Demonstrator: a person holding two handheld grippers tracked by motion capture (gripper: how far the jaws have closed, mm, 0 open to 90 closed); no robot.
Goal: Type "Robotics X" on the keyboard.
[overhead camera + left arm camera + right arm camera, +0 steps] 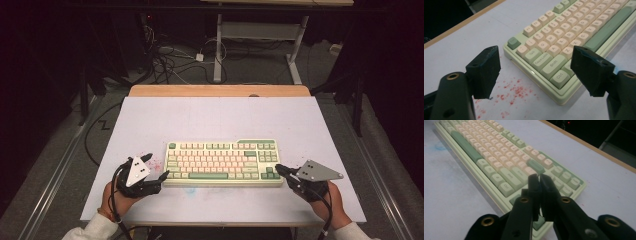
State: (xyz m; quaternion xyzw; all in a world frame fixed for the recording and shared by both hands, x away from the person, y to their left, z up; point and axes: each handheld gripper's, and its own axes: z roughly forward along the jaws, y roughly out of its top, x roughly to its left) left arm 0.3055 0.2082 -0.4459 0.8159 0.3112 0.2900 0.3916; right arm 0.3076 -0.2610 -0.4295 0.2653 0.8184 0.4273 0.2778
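Note:
A pale green keyboard (222, 162) with cream and green keys lies flat near the front middle of the white table top (200, 120). My left gripper (159, 167) sits just off its left end with jaws spread wide; in the left gripper view the gripper (535, 62) frames the keyboard's (564, 37) near left corner without touching it. My right gripper (278, 168) points at the keyboard's right end. In the right gripper view its jaws (539, 180) are pressed together with nothing between them, over the keys at the near right corner of the keyboard (499, 157).
Red paint specks (511, 92) stain the table beside the keyboard's left corner. A wooden strip (220, 91) borders the table's far edge. Beyond it, cables (170, 60) lie on the floor by another desk's legs (218, 50).

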